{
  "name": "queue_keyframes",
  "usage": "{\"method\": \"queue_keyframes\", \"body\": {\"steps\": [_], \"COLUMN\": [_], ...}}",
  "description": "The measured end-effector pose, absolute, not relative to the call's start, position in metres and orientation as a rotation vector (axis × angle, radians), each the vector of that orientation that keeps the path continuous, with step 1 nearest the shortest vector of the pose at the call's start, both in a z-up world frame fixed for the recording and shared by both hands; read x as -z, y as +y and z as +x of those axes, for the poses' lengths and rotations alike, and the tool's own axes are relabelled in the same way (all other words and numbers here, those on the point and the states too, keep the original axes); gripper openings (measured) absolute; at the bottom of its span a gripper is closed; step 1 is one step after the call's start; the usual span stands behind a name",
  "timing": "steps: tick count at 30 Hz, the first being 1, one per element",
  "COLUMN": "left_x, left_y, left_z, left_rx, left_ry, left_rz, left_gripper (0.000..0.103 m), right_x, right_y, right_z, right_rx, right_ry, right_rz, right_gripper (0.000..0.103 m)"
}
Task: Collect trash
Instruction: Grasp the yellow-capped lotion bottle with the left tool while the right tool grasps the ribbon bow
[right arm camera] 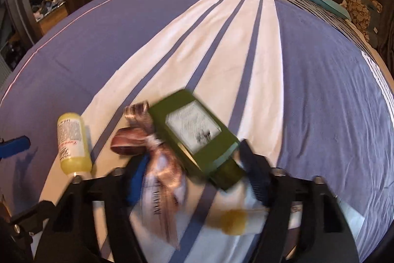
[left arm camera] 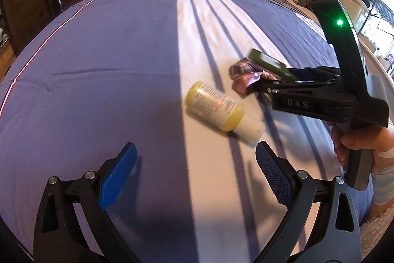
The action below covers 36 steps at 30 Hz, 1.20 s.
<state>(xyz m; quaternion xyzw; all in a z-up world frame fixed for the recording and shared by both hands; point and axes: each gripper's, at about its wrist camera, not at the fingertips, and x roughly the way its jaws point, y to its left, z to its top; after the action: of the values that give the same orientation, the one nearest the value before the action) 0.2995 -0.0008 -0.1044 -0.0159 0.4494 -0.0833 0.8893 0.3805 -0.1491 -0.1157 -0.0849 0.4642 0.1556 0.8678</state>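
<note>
Yellow bottle (left arm camera: 222,112) lies just beyond the wide-open left gripper (left arm camera: 194,172).

The left gripper (left arm camera: 194,179) filled the bottom of its own view with its jaws spread wide. The right gripper (left arm camera: 256,88) reached in from the frame's right edge, gripped by the right hand (left arm camera: 349,142) at the lower right, its jaws parted.

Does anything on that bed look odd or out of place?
Yes: a yellow bottle lies on its side on the striped bedspread, beside a crumpled ribbon and a green box. The right tongs are around the box and ribbon. Nothing looks spilled.
</note>
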Motion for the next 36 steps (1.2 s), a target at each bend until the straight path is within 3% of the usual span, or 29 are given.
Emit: {"method": "queue_keyframes", "body": {"steps": [1, 7, 14, 17, 19, 22, 23, 24, 25, 36], "left_x": [0.104, 0.106, 0.116, 0.120, 0.120, 0.119, 0.119, 0.118, 0.118, 0.113], "left_y": [-0.004, -0.019, -0.032, -0.033, -0.032, -0.028, -0.026, -0.026, -0.026, -0.017], "left_z": [0.302, 0.319, 0.343, 0.350, 0.353, 0.352, 0.350, 0.348, 0.344, 0.304], "left_rx": [0.180, 0.199, 0.170, 0.141, 0.111, 0.108, 0.112, 0.113, 0.113, 0.171], "left_ry": [0.932, 0.929, 0.956, 0.961, 0.959, 0.957, 0.956, 0.954, 0.952, 0.928], "left_rz": [-0.035, -0.069, -0.092, -0.088, -0.080, -0.087, -0.089, -0.087, -0.080, -0.073], "left_gripper": [0.092, 0.092, 0.081, 0.071, 0.054, 0.048, 0.047, 0.043, 0.038, 0.033], "right_x": [0.115, 0.112, 0.102, 0.097, 0.093, 0.087, 0.085, 0.083, 0.080, 0.068], "right_y": [-0.151, -0.160, -0.174, -0.176, -0.177, -0.177, -0.177, -0.177, -0.176, -0.171], "right_z": [0.381, 0.384, 0.380, 0.376, 0.371, 0.368, 0.370, 0.369, 0.368, 0.350], "right_rx": [-0.318, -0.341, -0.343, -0.351, -0.362, -0.371, -0.372, -0.369, -0.369, -0.364], "right_ry": [0.967, 0.957, 0.921, 0.903, 0.887, 0.865, 0.860, 0.852, 0.850, 0.843], "right_rz": [-0.178, -0.144, -0.097, -0.089, -0.086, -0.084, -0.085, -0.089, -0.093, -0.088], "right_gripper": [0.043, 0.043, 0.042, 0.042, 0.042, 0.042, 0.039, 0.027, 0.006, 0.003]}}
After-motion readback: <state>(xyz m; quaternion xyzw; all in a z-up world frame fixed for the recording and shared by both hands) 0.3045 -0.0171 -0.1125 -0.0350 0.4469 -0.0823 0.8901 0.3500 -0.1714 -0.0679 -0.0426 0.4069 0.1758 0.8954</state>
